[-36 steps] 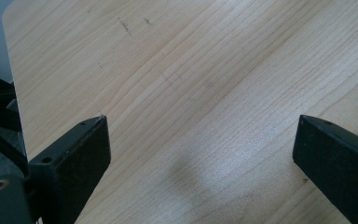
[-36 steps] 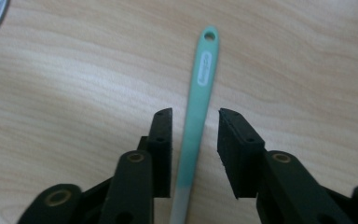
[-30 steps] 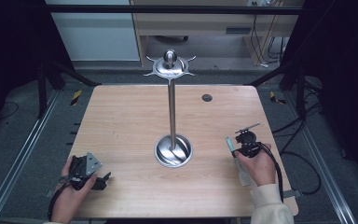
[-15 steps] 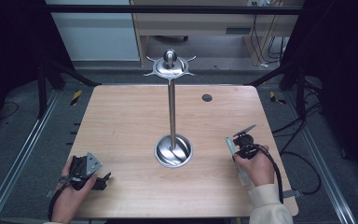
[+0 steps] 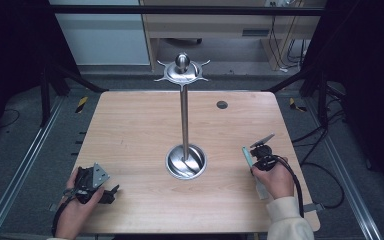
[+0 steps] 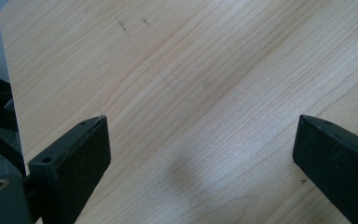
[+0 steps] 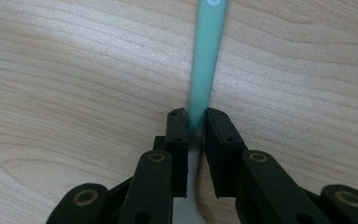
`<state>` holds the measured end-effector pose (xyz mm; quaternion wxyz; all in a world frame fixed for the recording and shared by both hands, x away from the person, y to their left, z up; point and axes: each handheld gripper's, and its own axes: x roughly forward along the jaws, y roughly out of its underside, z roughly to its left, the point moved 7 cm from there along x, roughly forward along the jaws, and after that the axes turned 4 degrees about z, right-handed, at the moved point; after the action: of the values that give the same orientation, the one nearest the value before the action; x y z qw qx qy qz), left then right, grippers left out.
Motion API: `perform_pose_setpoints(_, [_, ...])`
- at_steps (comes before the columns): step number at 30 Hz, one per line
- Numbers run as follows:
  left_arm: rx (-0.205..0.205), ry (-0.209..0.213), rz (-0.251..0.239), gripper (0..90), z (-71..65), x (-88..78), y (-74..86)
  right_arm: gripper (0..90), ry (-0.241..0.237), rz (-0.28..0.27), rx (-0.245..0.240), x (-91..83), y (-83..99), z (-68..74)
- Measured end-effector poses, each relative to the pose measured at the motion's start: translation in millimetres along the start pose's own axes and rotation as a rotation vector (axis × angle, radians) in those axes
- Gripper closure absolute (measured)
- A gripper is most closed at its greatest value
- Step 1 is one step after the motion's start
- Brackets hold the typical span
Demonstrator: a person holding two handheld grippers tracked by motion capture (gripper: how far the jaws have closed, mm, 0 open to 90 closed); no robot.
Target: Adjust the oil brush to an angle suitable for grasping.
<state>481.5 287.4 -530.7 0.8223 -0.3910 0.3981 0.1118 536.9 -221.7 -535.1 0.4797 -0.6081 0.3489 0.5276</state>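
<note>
Over the table, in the high view, a metal stand (image 5: 184, 120) rose from its round base at the middle of the wooden table (image 5: 130, 130), its hooked crown bare, nothing hanging on it. At the right edge lay a utensil with a green handle (image 5: 247, 157), and the right gripper (image 5: 256, 159) sat on it, the person's hand behind. The left gripper (image 5: 109, 194) rested low at the near left corner, well apart from the stand. My reading: the pick-up was only starting; the lift, and likely the hanging on the stand, were all left to do.

Left gripper view: jaws stood wide apart, with bare wood grain between them, holding and touching nothing.

Right gripper view: the green handle (image 7: 207, 56) ran straight up from between the two black pads, its pale metal neck passing back under the gripper (image 7: 196, 114). The jaws had just been closing and now pressed the handle from both sides, with no gap showing. The utensil seemed flat on the table, not yet raised.
</note>
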Motion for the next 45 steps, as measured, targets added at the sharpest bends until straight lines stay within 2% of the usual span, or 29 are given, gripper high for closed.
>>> perform_pose_setpoints(8, [0.004,0.001,0.002,3.7,-0.6,0.0,-0.2,81.0,0.018,0.006,0.007,0.0,-0.6,1.2])
perform_pose_setpoints(12, [0.005,0.0,0.001,3.7,-0.6,-0.3,-0.4,82.5,0.016,-0.008,0.006,-0.7,-1.8,0.8])
perform_pose_setpoints(17, [0.004,-0.003,0.001,3.7,0.3,-0.5,0.0,82.6,0.001,-0.043,0.007,-10.4,-4.8,0.5])
perform_pose_setpoints(22, [0.001,-0.003,0.007,3.7,0.7,-0.5,1.1,82.6,-0.009,-0.089,0.011,-27.7,-10.4,-1.0])
perform_pose_setpoints(23, [0.0,-0.006,0.008,3.7,1.1,-0.2,1.6,82.5,-0.017,-0.125,0.011,-40.3,-17.0,-0.5])
perform_pose_setpoints(30, [-0.009,-0.012,0.004,3.7,1.0,-0.8,2.5,82.5,-0.026,-0.21,-0.002,-71.7,-43.4,1.2])
perform_pose_setpoints(31, [-0.01,-0.011,0.007,3.7,1.1,-1.1,2.9,82.5,-0.032,-0.237,0.0,-75.9,-46.3,2.5])
perform_pose_setpoints(33, [-0.013,-0.01,0.004,3.7,1.7,-1.0,2.9,82.5,-0.054,-0.277,0.004,-78.5,-48.9,5.6])
perform_pose_setpoints(37, [-0.01,-0.008,-0.006,3.7,2.0,-2.0,1.2,82.5,-0.033,-0.307,-0.02,-79.3,-48.4,9.4])
perform_pose_setpoints(39, [-0.01,-0.007,-0.008,3.7,1.9,-2.4,0.8,82.6,-0.037,-0.314,-0.019,-79.8,-47.2,10.9])
perform_pose_setpoints(40, [-0.008,-0.007,-0.009,3.7,2.0,-2.4,0.3,82.5,-0.057,-0.341,-0.019,-81.2,-46.0,13.7])
perform_pose_setpoints(45, [-0.005,-0.006,-0.009,3.7,1.7,-2.4,-0.1,82.6,-0.067,-0.397,-0.024,-87.8,-44.5,14.1])
